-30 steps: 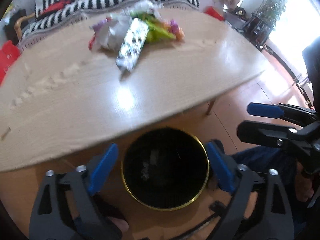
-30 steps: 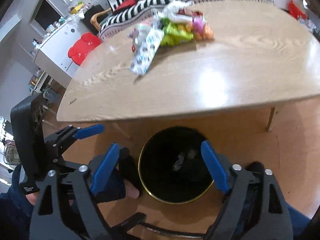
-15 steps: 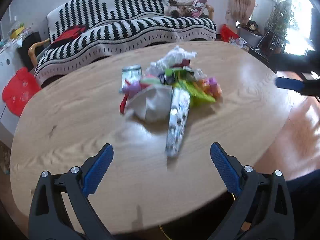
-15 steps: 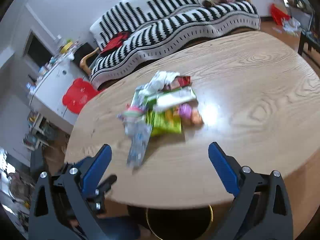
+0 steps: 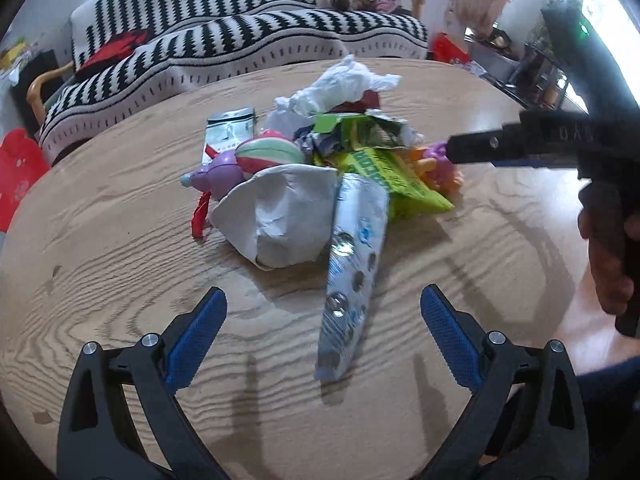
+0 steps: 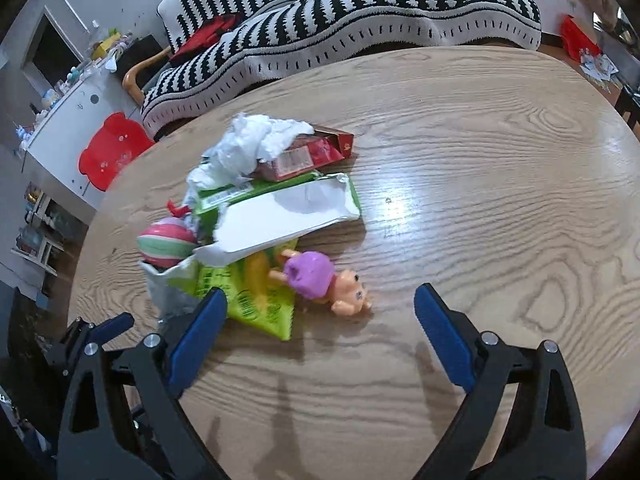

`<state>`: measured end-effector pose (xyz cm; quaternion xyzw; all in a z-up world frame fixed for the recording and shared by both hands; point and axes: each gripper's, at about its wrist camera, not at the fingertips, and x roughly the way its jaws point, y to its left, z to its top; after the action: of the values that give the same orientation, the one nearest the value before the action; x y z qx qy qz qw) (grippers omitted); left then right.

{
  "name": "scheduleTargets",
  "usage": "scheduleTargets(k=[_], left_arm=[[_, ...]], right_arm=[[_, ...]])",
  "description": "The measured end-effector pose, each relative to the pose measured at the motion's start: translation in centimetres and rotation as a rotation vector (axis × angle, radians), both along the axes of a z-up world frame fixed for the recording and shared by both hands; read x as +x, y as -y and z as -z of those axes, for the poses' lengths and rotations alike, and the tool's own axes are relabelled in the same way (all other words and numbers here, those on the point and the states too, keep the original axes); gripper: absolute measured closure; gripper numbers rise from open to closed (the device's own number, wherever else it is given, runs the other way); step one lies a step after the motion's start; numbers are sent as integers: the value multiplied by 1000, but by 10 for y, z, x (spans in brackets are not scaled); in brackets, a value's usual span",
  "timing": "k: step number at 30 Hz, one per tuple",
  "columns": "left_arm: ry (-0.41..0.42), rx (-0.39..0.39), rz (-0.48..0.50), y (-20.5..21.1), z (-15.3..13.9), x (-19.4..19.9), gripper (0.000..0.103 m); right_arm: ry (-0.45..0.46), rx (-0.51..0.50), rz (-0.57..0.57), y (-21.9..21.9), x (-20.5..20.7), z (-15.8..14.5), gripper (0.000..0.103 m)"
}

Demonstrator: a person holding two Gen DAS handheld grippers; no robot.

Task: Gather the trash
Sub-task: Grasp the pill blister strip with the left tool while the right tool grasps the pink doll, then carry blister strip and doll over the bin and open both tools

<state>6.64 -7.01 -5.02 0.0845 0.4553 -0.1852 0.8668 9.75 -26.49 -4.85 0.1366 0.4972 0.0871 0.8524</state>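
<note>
A heap of trash lies mid-table (image 5: 120, 280). In the left wrist view a crumpled white paper (image 5: 280, 216) and a long silver-blue wrapper (image 5: 352, 272) are nearest, with a green wrapper (image 5: 396, 180), white tissue (image 5: 340, 84) and a striped ball (image 5: 268, 152) behind. My left gripper (image 5: 322, 312) hangs open over the wrapper's near end, holding nothing. In the right wrist view a small doll in purple (image 6: 324, 280) lies on the green wrapper (image 6: 256, 304), just beyond my open, empty right gripper (image 6: 320, 300). A torn white-lined packet (image 6: 288, 212), red box (image 6: 308, 156) and tissue (image 6: 256, 140) lie farther back.
The oval wooden table (image 6: 480, 160) has bare surface right of the heap. A black-and-white striped sofa (image 6: 360, 8) stands behind it, and a red chair (image 6: 112, 148) at the left. A hand (image 5: 608, 264) holds the right gripper's handle at the table's right edge.
Both grippers rose from above the black bin on the floor to over the tabletop and moved closer to the heap. The bin has left both views. Both stayed open.
</note>
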Motion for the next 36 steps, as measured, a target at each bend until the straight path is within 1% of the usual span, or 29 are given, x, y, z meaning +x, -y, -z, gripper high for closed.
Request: scheduleTargets(k=[2,5,6,7,8,9,10,11,13,14,18,22,24,30,33,36], left_arm=[[-14,-5,-26,0,5,6,8],[-38,-14,-43,0,13,12,9],[-42,-14,-43,1,15,13,9],[-40,-10,-42,2,16,13,11],[-36,-6,-41,3,17,12,14],[-34,-2,-40,4,17,12,21],[-34,-2,-40,5,18,12,29],[-39,-7,-41,5,18,13,34],[-60,-28,-42,3,20,13,60],[-71,-34,-44,2,20,13,67],[-61,-40,-55,2,12,5,80],[-34,-56,-40,1,-2,-7,85],[-26,-62,-38,0,-8,-13,86],[-13,-81,-43,-9,-19,-33,87],[8,-85,-48,-16,-27,-45,87],[3,-110,-52,-26,-34,-58,87]], right_arm=[[-3,24,-8,1,6,7,12],[11,29,-32,-2,13,12,13],[13,30,-40,-3,15,15,15],[16,33,-43,-2,15,17,21],[12,44,-47,-2,16,21,25],[2,59,-57,-2,16,24,34],[-6,69,-68,-2,16,26,39],[-2,70,-74,-3,16,26,42],[14,54,-91,-6,13,23,42],[23,44,-95,-7,10,21,42],[74,35,-119,-14,-4,3,43],[115,57,-109,-14,-18,-16,43],[129,58,-103,-14,-26,-24,43],[143,85,-84,-13,-59,-41,43],[150,96,-82,-17,-81,-50,43],[163,91,-87,-22,-106,-58,43]])
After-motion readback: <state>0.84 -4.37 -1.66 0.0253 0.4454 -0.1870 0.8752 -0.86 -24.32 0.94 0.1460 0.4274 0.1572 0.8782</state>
